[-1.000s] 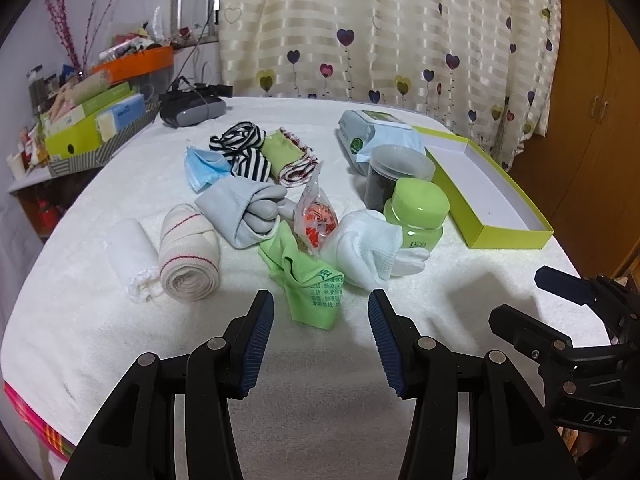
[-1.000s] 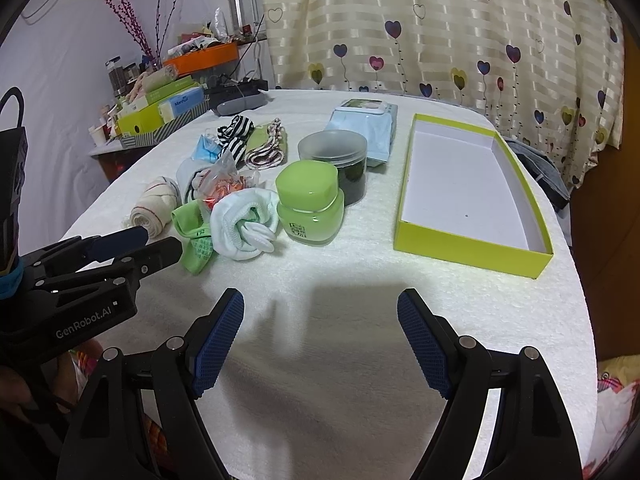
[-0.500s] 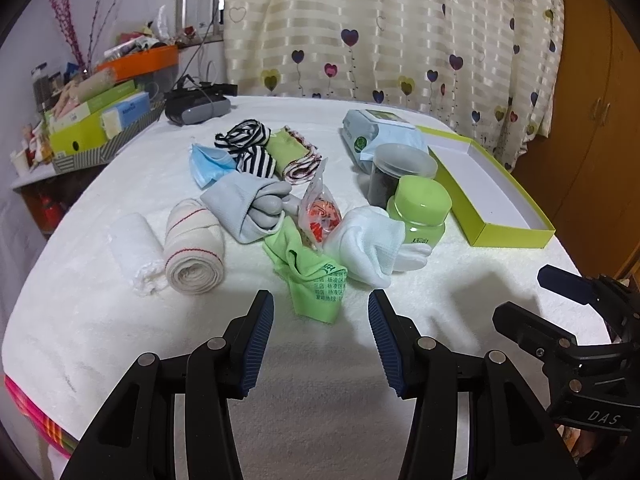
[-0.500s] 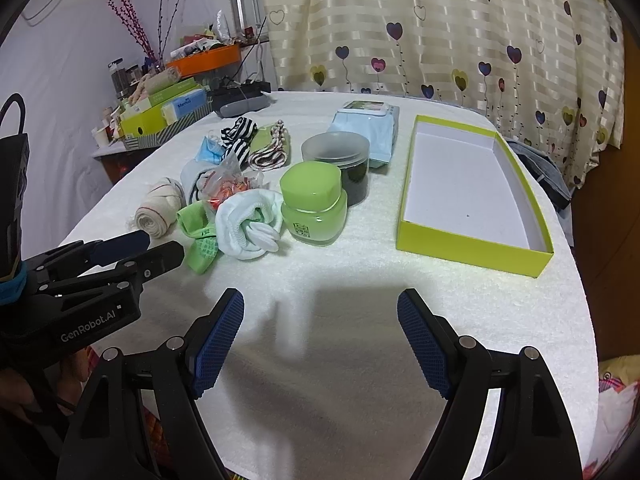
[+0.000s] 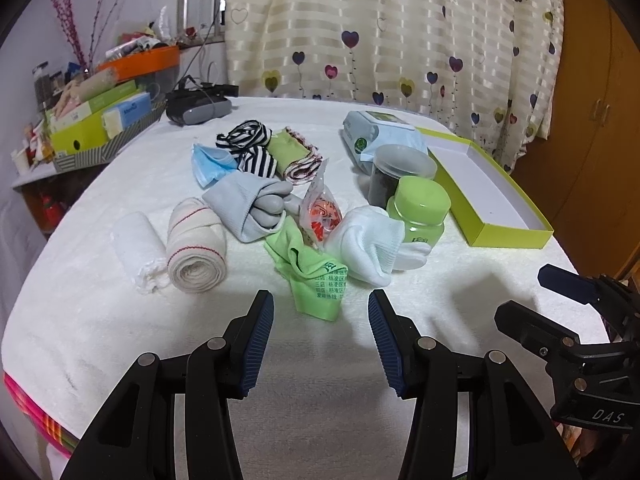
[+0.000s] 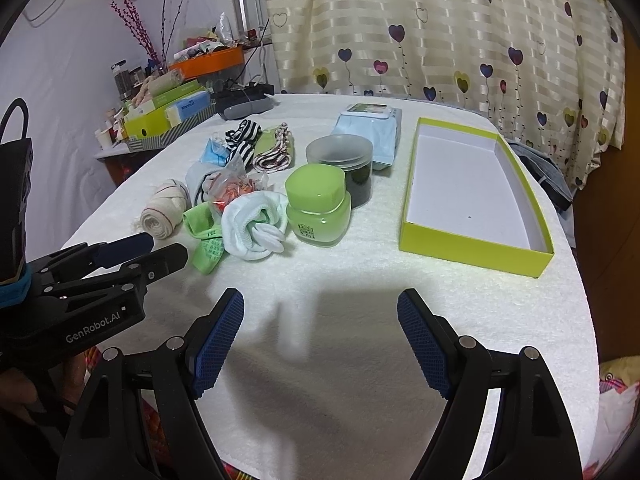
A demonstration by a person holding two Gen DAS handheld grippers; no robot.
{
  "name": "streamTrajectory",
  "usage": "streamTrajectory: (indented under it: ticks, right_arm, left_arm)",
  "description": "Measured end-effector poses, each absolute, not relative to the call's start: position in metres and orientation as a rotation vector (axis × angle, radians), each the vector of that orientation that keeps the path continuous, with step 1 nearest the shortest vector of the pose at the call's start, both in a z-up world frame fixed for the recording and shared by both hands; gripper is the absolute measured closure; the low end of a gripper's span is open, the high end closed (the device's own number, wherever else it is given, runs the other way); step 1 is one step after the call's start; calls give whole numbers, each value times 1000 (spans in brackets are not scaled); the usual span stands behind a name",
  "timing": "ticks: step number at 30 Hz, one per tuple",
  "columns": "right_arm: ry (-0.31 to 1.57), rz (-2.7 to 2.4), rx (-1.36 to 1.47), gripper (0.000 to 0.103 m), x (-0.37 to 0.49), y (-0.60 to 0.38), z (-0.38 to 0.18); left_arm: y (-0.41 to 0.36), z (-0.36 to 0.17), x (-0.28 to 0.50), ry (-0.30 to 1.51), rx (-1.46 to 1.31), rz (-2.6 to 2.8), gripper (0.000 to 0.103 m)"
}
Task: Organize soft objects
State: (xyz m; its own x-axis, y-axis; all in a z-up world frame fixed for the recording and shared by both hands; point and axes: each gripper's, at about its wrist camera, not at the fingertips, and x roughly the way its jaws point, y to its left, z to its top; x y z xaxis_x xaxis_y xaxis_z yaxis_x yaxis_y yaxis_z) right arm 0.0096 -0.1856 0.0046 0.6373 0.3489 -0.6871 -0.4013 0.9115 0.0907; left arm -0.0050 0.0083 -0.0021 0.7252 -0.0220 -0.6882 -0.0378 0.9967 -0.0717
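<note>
Nothing sorted yet: lime-green cardboard box at 1 o'clock sits bare inside, w/ soft stuff heaped at 11 o'clock on the white-towelled counter — folded green cloth, white rolled sock, cream bandage roll. Left claw & right claw both spread apart, holding nothing. Vs a sec ago, left claw crept slightly closer to the green cloth.

Everything is placed around the jar on the table. The rolled sock is set just left of the jar, touching it. The snack bag is found left of the jar, behind the sock. The tub is put right behind the jar. The wipes pack is laid farther behind. The open box is laid to the right of the jar, apart from it. The bandage roll is laid far to the left.
</note>
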Motion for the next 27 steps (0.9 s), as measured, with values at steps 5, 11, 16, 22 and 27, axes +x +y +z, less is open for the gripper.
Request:
streamTrajectory:
  ticks: [5, 11, 16, 22, 27]
  right_arm:
    - [768, 431, -72, 23, 9, -185, 5]
    - [762, 438, -73, 23, 8, -183, 7]
    - [759, 447, -74, 23, 7, -182, 7]
    - [755, 458, -81, 23, 6, -178, 9]
    - [753, 468, -85, 23, 6, -174, 9]
  left_arm:
    - [7, -1, -5, 754, -83, 8, 54]
    - [6, -1, -6, 752, -83, 11, 54]
    - [8, 2, -9, 740, -88, 15, 54]
    - [11, 3, -11, 735, -94, 11, 54]
    - [13, 4, -11, 732, -102, 10, 54]
